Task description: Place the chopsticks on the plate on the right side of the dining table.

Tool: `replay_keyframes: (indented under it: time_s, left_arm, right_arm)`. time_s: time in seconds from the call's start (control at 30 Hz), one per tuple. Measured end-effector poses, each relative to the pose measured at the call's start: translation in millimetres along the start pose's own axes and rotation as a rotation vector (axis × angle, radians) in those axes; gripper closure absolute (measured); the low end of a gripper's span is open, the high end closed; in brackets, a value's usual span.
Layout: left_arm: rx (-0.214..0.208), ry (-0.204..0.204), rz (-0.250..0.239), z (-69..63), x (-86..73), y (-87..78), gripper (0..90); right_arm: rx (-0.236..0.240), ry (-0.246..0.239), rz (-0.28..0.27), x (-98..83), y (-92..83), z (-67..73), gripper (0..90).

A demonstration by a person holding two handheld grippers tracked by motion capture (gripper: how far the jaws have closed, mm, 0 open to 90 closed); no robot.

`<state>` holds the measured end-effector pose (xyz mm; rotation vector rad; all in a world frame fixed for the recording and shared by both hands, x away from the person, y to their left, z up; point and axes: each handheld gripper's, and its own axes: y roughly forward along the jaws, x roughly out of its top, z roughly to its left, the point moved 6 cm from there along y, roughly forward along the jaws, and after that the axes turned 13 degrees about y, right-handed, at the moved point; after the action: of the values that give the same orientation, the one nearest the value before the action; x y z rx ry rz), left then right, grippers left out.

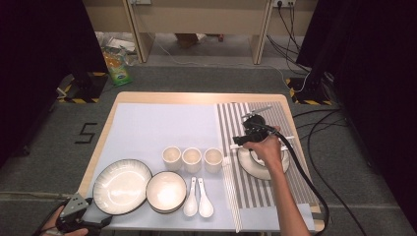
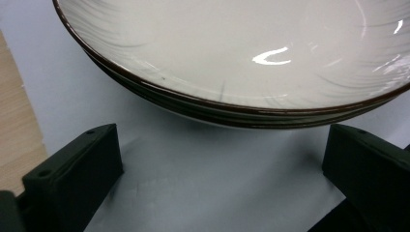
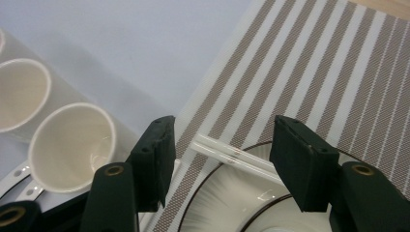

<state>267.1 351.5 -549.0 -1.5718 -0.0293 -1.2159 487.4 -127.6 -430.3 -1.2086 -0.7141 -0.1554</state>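
White chopsticks (image 3: 237, 158): laid across the rim of the plate (image 1: 246, 164) on the striped mat (image 1: 236, 120), right of centre in the high view.
Right gripper (image 1: 237, 141): held above them, jaws apart, nothing clasped.
Left gripper (image 1: 98, 223): seen at lower left, jaws wide and empty, just short of the large plate (image 2: 232, 53).

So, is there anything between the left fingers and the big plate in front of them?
Nothing visible. The left gripper is open, with bare blue mat between its fingers and the big plate, which lies just ahead of them.
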Motion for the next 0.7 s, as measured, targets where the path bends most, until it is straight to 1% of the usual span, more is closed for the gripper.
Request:
replay_keyframes:
  time_s: [0.17, 0.23, 0.37, 0.53, 0.57, 0.7]
  left_arm:
    - [0.0, 0.0, 0.001, 0.0, 0.0, -0.1, 0.0]
    - [0.0, 0.0, 0.001, 0.0, 0.0, 0.0, 0.0]
    - [0.0, 0.0, 0.0, 0.0, 0.0, 0.0, 0.0]
    - [0.004, 0.0, -0.001, 0.1, 0.1, 0.3, 0.0]
    - [0.004, 0.0, -0.001, 0.1, 0.1, 0.3, 0.0]
    - [0.003, 0.0, -0.001, 0.1, 0.1, 0.3, 0.0]
  right_arm:
    - [0.042, -0.015, -0.003, -2.0, 2.1, 10.0, 41.9]
    - [0.041, -0.03, 0.005, -3.4, 3.5, 12.3, 41.9]
    - [0.044, -0.04, 0.007, -5.5, 6.7, 16.3, 41.2]
    - [0.072, -0.047, 0.0, -7.2, 9.7, 25.1, 41.2]
    - [0.072, -0.047, 0.0, -7.2, 9.7, 25.1, 41.2]
    - [0.089, -0.063, 0.002, -10.5, 13.9, 32.8, 41.2]
